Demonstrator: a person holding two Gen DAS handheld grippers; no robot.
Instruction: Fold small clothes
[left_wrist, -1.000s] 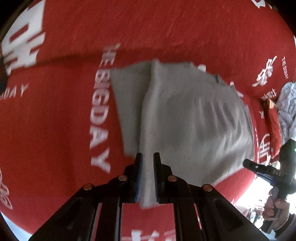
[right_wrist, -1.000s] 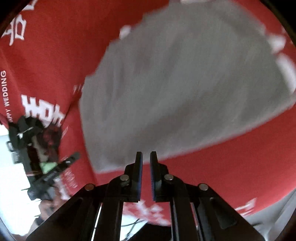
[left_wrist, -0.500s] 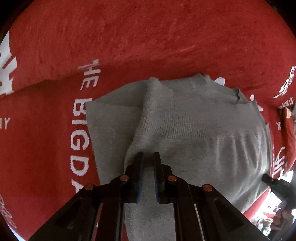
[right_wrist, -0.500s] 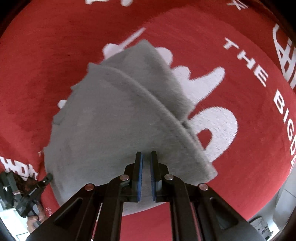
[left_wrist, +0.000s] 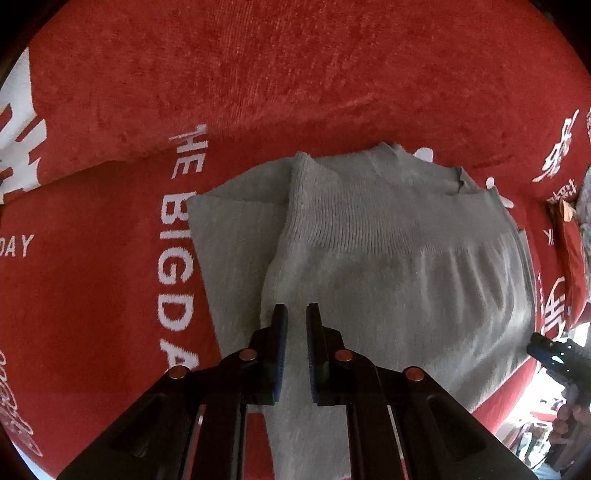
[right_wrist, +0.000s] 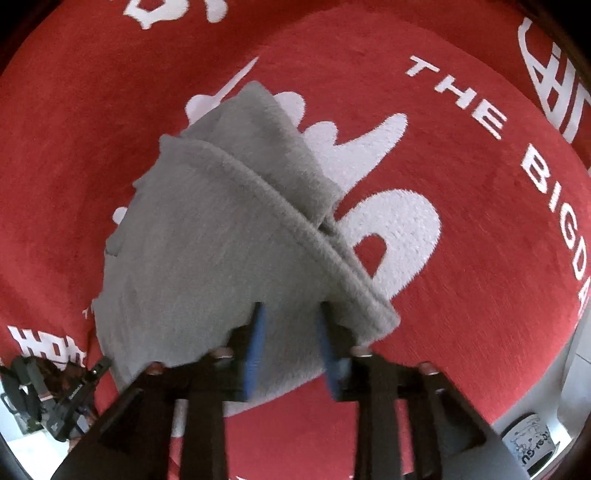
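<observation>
A small grey knit garment (left_wrist: 388, 266) lies part-folded on a red cloth with white lettering (left_wrist: 258, 74). Its near flap is folded over the lower layer, with a ribbed band across the middle. My left gripper (left_wrist: 297, 314) is nearly shut with grey fabric running between its jaws. In the right wrist view the same grey garment (right_wrist: 207, 236) shows a thick rolled hem running diagonally. My right gripper (right_wrist: 290, 314) is open, its blue pads (right_wrist: 255, 347) spread over the garment's near edge.
The red cloth's front edge drops off at the lower right in the left wrist view, where the other gripper (left_wrist: 554, 354) shows. The left gripper shows in the right wrist view (right_wrist: 74, 395) at the lower left. A pale container (right_wrist: 532, 439) sits off the cloth, lower right.
My right gripper has opened from shut over the garment's near edge. My left gripper has moved in over the garment, then held still, still closed on the fabric.
</observation>
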